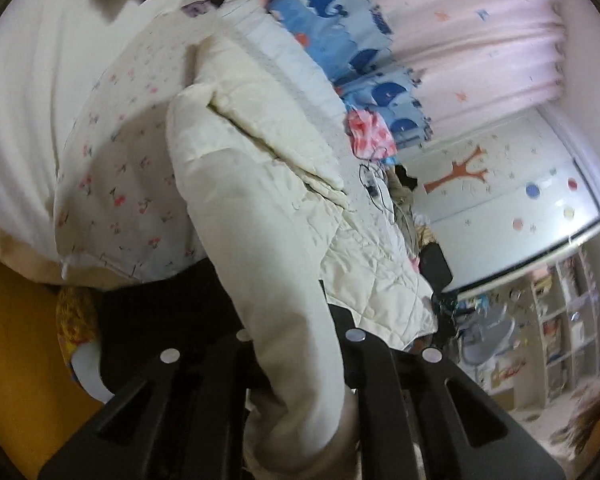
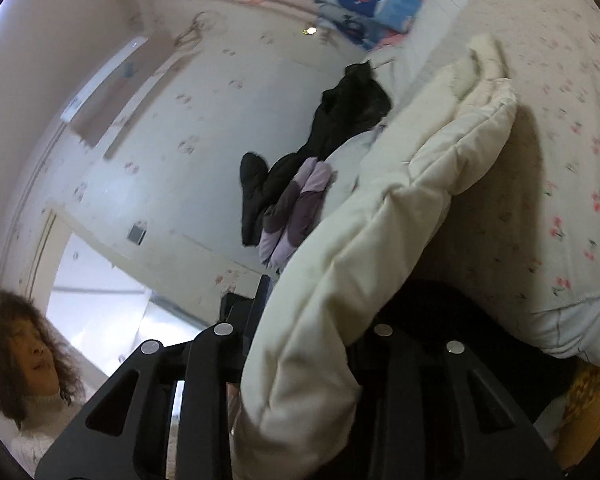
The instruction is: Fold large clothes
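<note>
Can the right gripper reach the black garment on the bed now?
Probably not: the right gripper is shut on the cream padded coat, so it is occupied. The black garment lies farther along the bed, beyond the coat.

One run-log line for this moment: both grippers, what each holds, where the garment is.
left gripper: shut on cream jacket | right gripper: shut on cream jacket | jacket: partly lifted over floral bed | fold: not done

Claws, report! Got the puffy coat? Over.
Left claw shut on cream coat. Right claw shut on it too. Dark clothes lie behind, not blocking.
</note>
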Tool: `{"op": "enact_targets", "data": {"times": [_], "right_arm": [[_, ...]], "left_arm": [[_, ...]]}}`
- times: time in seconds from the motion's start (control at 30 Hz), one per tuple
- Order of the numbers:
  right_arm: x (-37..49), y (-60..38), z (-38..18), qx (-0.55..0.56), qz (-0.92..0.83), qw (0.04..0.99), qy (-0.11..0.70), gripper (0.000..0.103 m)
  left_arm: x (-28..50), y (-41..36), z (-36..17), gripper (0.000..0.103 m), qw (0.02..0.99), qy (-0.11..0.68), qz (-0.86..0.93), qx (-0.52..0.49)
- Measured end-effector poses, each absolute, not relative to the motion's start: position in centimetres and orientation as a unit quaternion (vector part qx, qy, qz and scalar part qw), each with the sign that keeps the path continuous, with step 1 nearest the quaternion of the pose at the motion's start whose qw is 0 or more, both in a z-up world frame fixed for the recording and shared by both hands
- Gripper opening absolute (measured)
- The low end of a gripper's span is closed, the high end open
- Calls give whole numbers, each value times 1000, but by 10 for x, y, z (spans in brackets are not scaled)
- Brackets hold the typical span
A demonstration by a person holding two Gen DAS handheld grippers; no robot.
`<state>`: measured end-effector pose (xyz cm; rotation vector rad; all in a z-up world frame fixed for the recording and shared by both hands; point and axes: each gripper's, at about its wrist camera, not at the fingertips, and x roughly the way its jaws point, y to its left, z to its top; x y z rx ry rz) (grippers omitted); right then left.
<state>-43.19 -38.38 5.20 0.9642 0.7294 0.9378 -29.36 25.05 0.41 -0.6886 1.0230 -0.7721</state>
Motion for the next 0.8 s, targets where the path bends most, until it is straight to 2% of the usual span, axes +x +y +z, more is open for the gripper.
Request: {"op": "enact_targets", "data": {"times": [0.03, 0.1, 0.13, 0.17, 0.27, 0.33, 0.37, 0.4, 0.43, 0.47, 0.57, 0.8], "right_arm": [[-431, -382, 47, 429, 420, 719, 351, 33], [-429, -381, 30, 427, 407, 706, 392, 45], [-429, -381, 15, 427, 396, 698, 417, 57], [-430, -379, 0, 428, 385, 687, 443, 61], [-436, -373, -36, 437, 369, 666, 479, 61], [-441, -373, -40, 458, 371, 671, 449, 59], [-442, -373, -39, 461, 371, 678, 435, 51], [-442, -372, -34, 465, 368, 687, 421, 44], [-441, -370, -29, 467, 365, 694, 408, 33], [-440, -368, -23, 468, 366, 699, 398, 27], [-438, -364, 3, 472, 378, 711, 358, 18], [-439, -371, 59, 469, 422, 721, 286, 18]], "left_arm": [[-293, 250, 2, 12, 742, 477, -357, -308], [-290, 256, -25, 13, 722, 506, -361, -302], [-289, 258, -45, 14, 710, 527, -355, -302], [-289, 261, -62, 18, 699, 542, -353, -305], [-292, 269, -101, 55, 673, 557, -339, -348], [-295, 270, -110, 57, 670, 546, -329, -380], [-297, 270, -110, 57, 673, 538, -326, -388], [-298, 270, -107, 47, 686, 529, -313, -388], [-298, 266, -101, 34, 695, 526, -307, -383], [-298, 263, -94, 16, 705, 524, -301, -372], [-299, 256, -63, 10, 744, 504, -284, -334], [-315, 259, 9, 9, 763, 428, -336, -349]]}}
